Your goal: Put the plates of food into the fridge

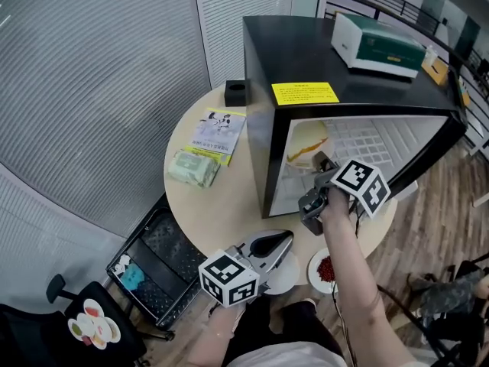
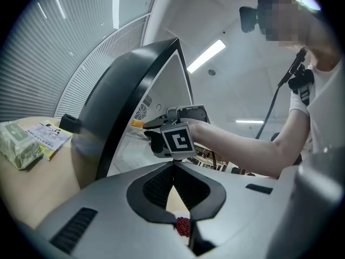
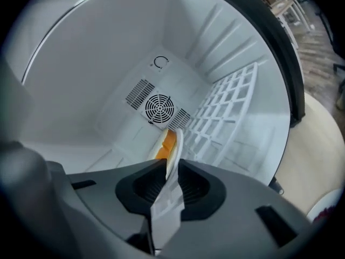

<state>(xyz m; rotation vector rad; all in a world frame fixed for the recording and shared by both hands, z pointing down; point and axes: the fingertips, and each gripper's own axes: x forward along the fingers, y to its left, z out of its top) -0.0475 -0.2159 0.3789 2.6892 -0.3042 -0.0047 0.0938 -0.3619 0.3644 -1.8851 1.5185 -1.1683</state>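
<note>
Right gripper view: our right gripper (image 3: pixel 171 169) has its fingers pinching the plate (image 3: pixel 173 144) rim inside the fridge (image 3: pixel 97 63); our left gripper (image 2: pixel 173 165) is closed, empty.

I am seeing the fridge (image 1: pixel 306 52) roof hiding most of the plate of orange food (image 1: pixel 312 134) inside. The person's right arm (image 1: pixel 348 251) is covering part of the plate of red food (image 1: pixel 314 273) at the table's (image 1: pixel 221 205) near edge. The yellow label's (image 1: pixel 305 93) print is showing too small to read.
</note>
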